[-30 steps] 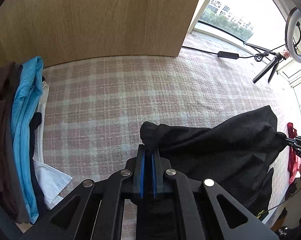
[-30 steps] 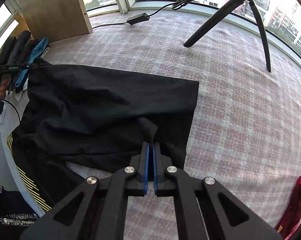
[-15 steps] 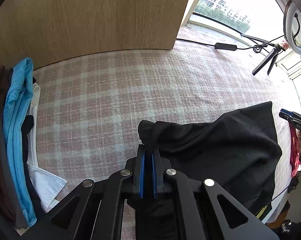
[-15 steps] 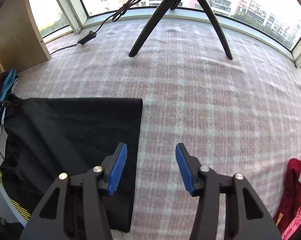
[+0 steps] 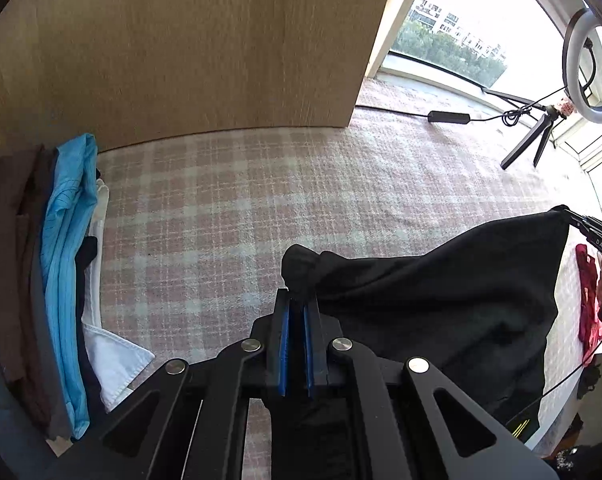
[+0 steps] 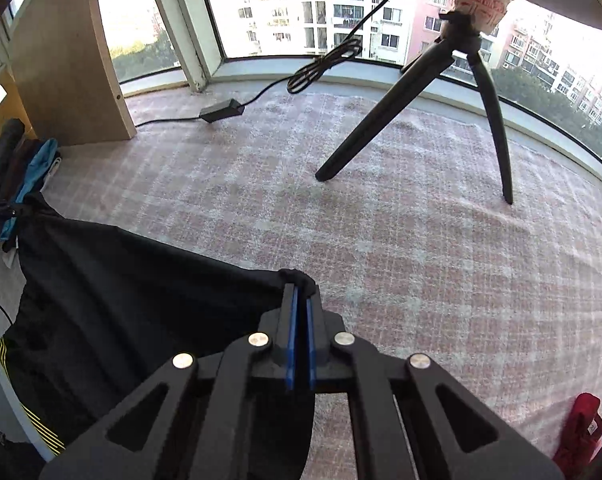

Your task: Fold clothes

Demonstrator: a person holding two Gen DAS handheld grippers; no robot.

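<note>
The black garment (image 5: 441, 304) hangs stretched with its long axis running from the left gripper (image 5: 297, 300) at lower centre to the right gripper (image 5: 593, 232) at the right edge; both sets of fingers are clenched on bunched corners. It hangs over a pink plaid bed cover (image 6: 421, 240) beside a wooden panel (image 5: 181, 48) and bay windows (image 6: 301, 8). It is plain, dark and wrinkled, with yellow stripes (image 6: 41, 424) at lower left of the right wrist view.
</note>
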